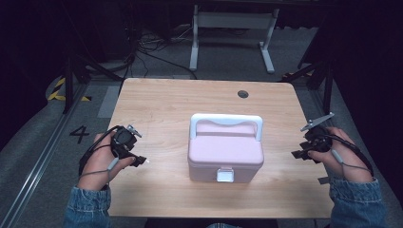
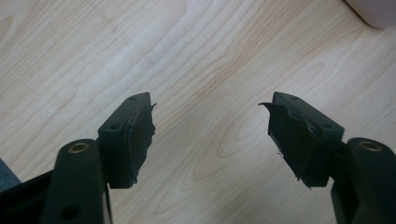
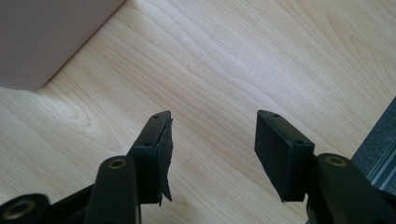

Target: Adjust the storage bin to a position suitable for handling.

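Pink lidded box (image 1: 225,152) (white handle, white latch) mid-table (image 1: 161,99), left gripper (image 2: 210,135) and right gripper (image 3: 212,149) flanking it, jaws apart, empty.

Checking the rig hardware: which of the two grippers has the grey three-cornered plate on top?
The right gripper, at the table's right edge; its grey plate juts up above the hand. The left gripper shows none.

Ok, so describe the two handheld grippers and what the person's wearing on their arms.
Both the left gripper and right gripper are black, each with two flat jaws, brass-coloured pivot rivets and worn, frayed black pads. A grey cable trails from each. The right one carries a grey three-cornered plate. The sleeves are blue denim.
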